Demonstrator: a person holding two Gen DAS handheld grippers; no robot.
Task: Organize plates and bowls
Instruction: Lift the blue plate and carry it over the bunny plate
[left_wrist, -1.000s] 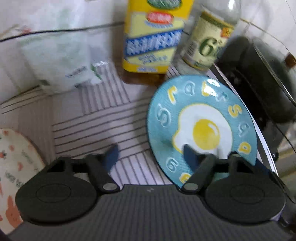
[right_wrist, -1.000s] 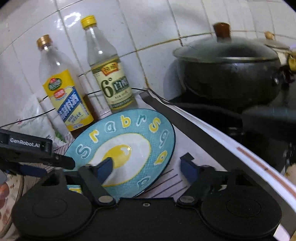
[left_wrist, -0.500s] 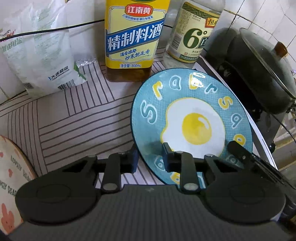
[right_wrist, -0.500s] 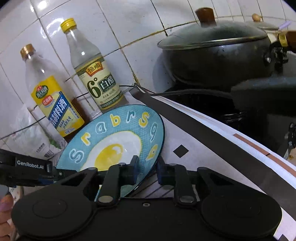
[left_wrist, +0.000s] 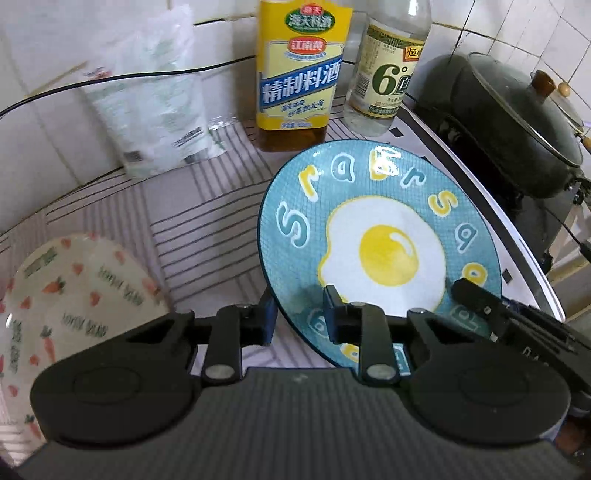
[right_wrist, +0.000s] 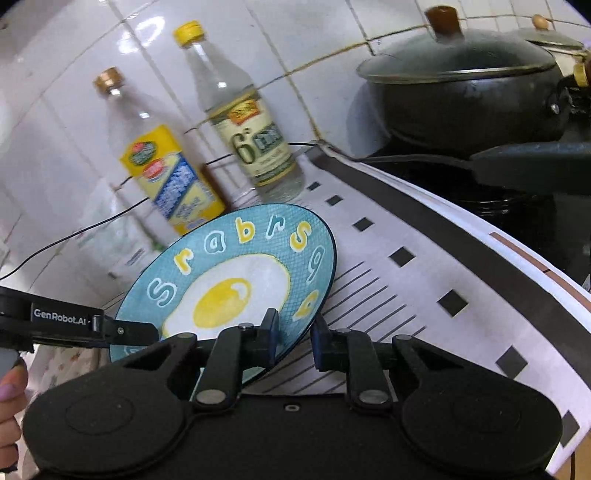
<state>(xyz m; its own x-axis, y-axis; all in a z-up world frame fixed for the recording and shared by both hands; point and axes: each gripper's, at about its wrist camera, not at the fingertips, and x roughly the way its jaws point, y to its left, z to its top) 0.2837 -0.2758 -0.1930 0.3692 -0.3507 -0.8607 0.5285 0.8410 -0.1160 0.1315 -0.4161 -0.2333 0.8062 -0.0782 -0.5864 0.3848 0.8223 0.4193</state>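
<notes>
Much of the scene is cut off. In the left wrist view both bottles lose their necks past the top edge, and the carrot-print plate (left_wrist: 70, 295) at 9 o'clock runs under the gripper body and off the frame. The white packet (left_wrist: 155, 103) at 11 o'clock is blurred, its printing unreadable. In the right wrist view only fingertips of a hand (right_wrist: 9, 410) show at 8 o'clock.

The blue fried-egg plate (left_wrist: 380, 254) carries raised letters around its rim, roughly "Srabrs", the rest covered by the fingers. It is tilted above the striped mat (left_wrist: 192, 218), held by two sides of its near edge. The left gripper (left_wrist: 299, 317) is clenched on the rim, one finger under the plate and one on its face. The right gripper (right_wrist: 293, 339) likewise pinches the rim; its jaws have just closed onto it.

The yellow-labelled bottle (left_wrist: 299, 74) at 12 o'clock bears large characters "精制料酒"; the clear vinegar bottle (left_wrist: 388, 74) beside it shows "6°". "GenRobot.AI" is printed on the left gripper's side in the right wrist view. A lidded black pot (right_wrist: 465, 85) sits at 1 o'clock.
</notes>
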